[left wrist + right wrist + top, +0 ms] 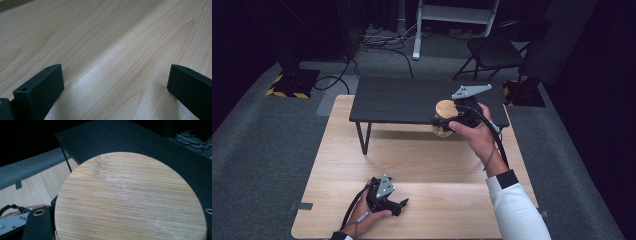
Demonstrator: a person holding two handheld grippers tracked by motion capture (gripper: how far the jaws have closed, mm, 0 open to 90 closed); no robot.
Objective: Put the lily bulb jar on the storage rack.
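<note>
A jar with a round bamboo lid (446, 107) hangs just off the front edge of the low black table (402, 100), above the wooden tabletop (412, 160). My right gripper (448, 121) is shut on the jar's sides. In the right gripper view the bamboo lid (130, 200) lies between the two black fingers (37, 226). My left gripper (402, 204) rests on the wooden tabletop near its front edge. It is open, and the left gripper view has bare wood (115, 62) between its fingers (40, 92).
The low black table stands on thin legs (363, 137) at the back of the wooden tabletop. Behind it on the grey carpet are a folding chair (497, 50), a white stand (417, 35) and loose cables (382, 42).
</note>
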